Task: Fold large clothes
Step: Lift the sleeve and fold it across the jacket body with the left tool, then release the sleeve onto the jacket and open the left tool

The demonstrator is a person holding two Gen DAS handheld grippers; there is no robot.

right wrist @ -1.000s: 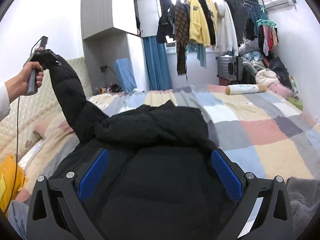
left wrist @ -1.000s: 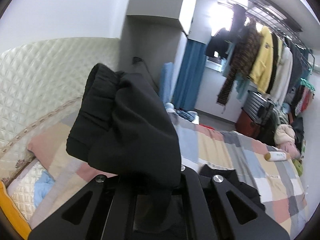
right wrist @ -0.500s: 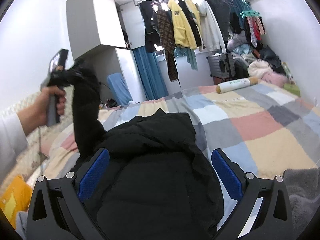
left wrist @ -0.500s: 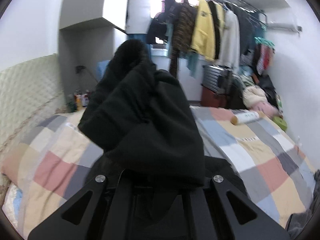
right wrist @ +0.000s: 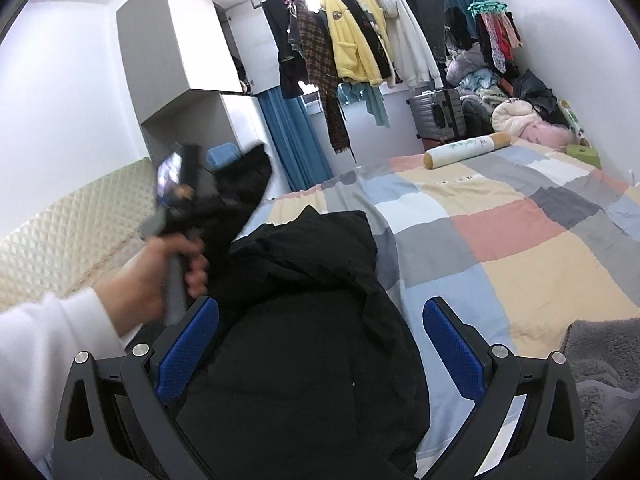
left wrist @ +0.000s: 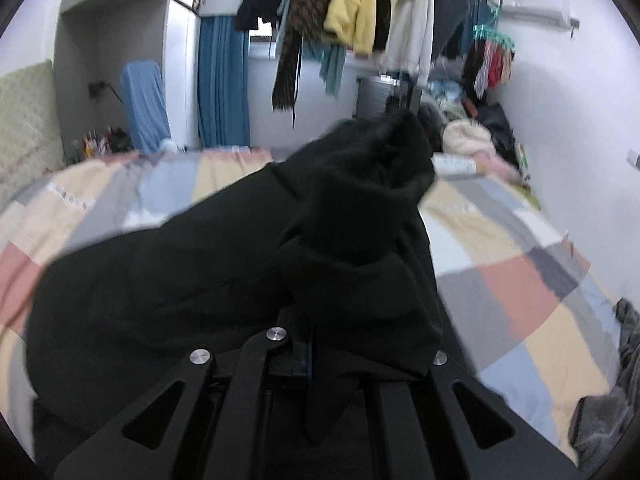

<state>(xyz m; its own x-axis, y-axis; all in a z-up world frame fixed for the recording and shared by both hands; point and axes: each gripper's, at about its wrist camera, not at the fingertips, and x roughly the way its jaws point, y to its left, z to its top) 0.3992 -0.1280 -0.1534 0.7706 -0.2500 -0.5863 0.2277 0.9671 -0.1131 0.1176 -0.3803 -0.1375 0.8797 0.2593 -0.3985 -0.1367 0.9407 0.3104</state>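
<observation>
The left gripper (left wrist: 320,344), clamped on the sleeve (left wrist: 360,216) of the black coat (right wrist: 304,360), is swinging in from the nine o'clock side, where a second ago it was holding the sleeve high, and carrying it over the coat's body on the patchwork bed (right wrist: 500,240). The blurred view suggests the fold is mid-swing. The right gripper (right wrist: 320,344) is hovering with jaws spread wide, gripping nothing.

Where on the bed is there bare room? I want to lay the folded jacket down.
Free: the patchwork bedspread between the black jacket and the white bolster. Crowded: the near right corner, under a grey blanket, and the left side, where the left gripper lifts the jacket's sleeve.
</observation>
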